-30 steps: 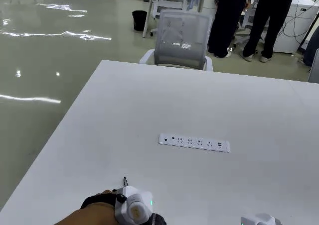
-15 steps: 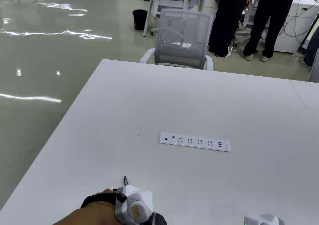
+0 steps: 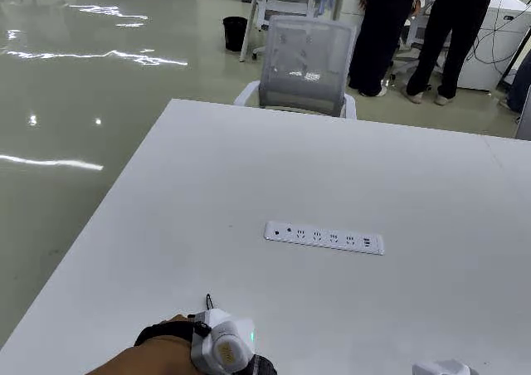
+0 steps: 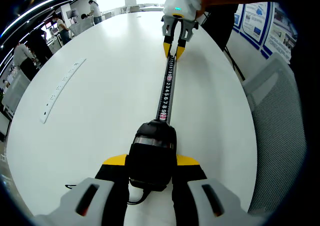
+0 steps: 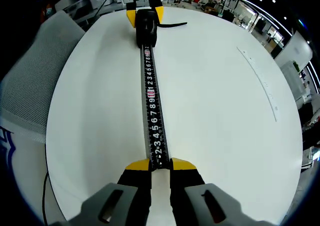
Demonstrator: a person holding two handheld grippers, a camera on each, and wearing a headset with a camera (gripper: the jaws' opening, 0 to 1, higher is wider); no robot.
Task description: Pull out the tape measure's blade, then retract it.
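Your left tool (image 4: 151, 161) is pressed in on the black tape measure case (image 4: 152, 136), one yellow tip on each flank, with the case resting on the desk (image 4: 100, 61). Your right tool (image 5: 160, 164) pinches the tip of the blade (image 5: 151, 101), its jaws almost together around the lowest numbers. Between them the blade runs straight and flat along the desk, a good stretch of it drawn out. It lies on your side of the power strip (image 3: 323, 237) and roughly parallel to it.

Over the last second, in the head view, your left tool (image 3: 222, 350) sits in the same spot relative to the power strip. Your right tool (image 3: 444, 367) has slid a little farther from that strip's right end, away from the left one. I read that as the pull still lengthening slowly, or just about ending. The first half of the job looks nearly done, and the retract is not yet begun. When you let the blade back, guide its tip toward the case rather than dropping it, since a freed blade can whip. Beyond the power strip a grey mesh chair (image 3: 305, 64) stands at the far desk edge.
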